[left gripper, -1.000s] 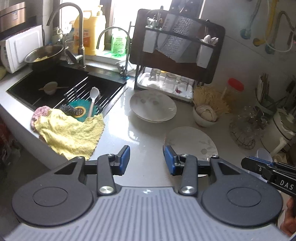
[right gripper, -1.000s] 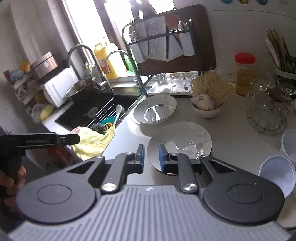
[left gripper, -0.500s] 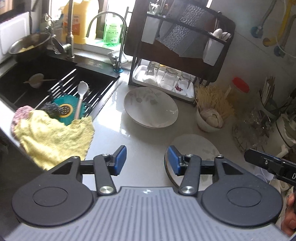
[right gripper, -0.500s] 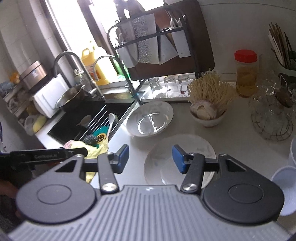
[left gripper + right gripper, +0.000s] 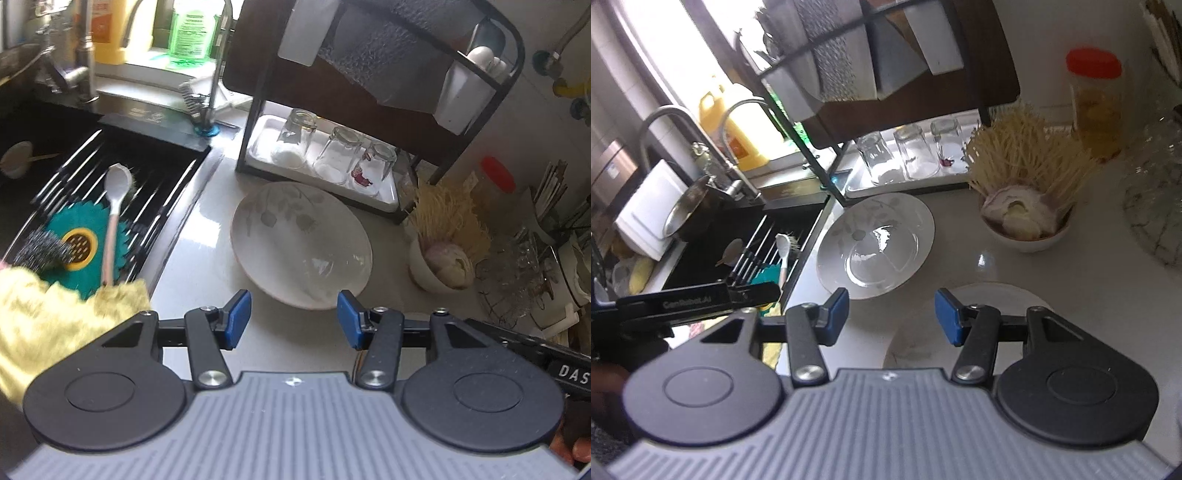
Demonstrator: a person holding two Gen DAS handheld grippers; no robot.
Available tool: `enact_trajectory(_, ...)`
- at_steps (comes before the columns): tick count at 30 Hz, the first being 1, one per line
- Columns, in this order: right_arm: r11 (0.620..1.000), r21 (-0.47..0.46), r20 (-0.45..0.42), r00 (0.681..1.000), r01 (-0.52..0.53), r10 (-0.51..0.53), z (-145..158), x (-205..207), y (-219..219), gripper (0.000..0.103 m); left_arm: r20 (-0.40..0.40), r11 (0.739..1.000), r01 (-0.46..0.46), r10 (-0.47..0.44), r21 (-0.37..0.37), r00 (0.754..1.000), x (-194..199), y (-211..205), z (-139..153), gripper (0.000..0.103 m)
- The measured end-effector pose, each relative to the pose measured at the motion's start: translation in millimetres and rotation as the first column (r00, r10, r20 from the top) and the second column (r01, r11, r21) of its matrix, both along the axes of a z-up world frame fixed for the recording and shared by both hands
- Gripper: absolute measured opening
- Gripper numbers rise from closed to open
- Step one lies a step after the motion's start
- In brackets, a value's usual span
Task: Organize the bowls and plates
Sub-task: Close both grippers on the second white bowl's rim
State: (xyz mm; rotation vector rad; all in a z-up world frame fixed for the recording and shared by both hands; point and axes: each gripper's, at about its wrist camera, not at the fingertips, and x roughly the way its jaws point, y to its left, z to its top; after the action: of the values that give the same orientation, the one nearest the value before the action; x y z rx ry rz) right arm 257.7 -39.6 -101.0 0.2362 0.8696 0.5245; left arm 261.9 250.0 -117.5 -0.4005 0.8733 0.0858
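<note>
The left gripper (image 5: 293, 319) hangs with its blue-padded jaws spread wide and nothing between them, just short of the near rim of a large round white ceramic plate with a faint grey leaf print (image 5: 301, 245), which lies flat on the pale glossy countertop (image 5: 199, 236). The right gripper (image 5: 892, 315) is likewise spread and empty, above the far edge of a second white plate (image 5: 993, 295) that lies closer in, largely hidden behind the gripper body; the leaf-print plate sits beyond it, apart. To the right stands a small white bowl holding onion pieces (image 5: 1023, 221). Behind the plates is a black wire dish rack (image 5: 369, 110) with three upturned clear glasses (image 5: 334, 155) on its white tray.
</note>
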Motion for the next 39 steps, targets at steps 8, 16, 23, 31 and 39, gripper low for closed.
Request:
enact_trajectory(8, 0.999, -0.012, -0.065, 0.997, 0.035, -0.036, -24, 37, 34, 0.055, -0.049, 0.997, 0.069, -0.070, -0.019, 0.996, 53, 28, -27, 0.058)
enact_trajectory(16, 0.995, -0.065, -0.127, 0.988, 0.080, -0.088, -53, 79, 59, 0.054, -0.102, 0.992, 0.093, -0.102, -0.087, 0.990, 103, 59, -62, 0.058)
enact_trajectory(23, 0.987, -0.110, -0.181, 0.974, 0.120, -0.139, -77, 105, 68, 0.051, -0.119, 0.985, 0.156, -0.164, -0.072, 0.979, 142, 72, -83, 0.058)
enact_trajectory(31, 0.977, -0.155, -0.218, 0.960, 0.146, -0.178, -92, 125, 75, 0.032, -0.141, 0.979, 0.165, -0.181, -0.118, 0.973, 169, 86, -103, 0.057)
enact_trajectory(39, 0.970, -0.201, -0.214, 0.960, 0.137, -0.180, -99, 130, 83, 0.027, -0.134, 0.971, 0.204, -0.220, -0.124, 0.966, 176, 86, -112, 0.055)
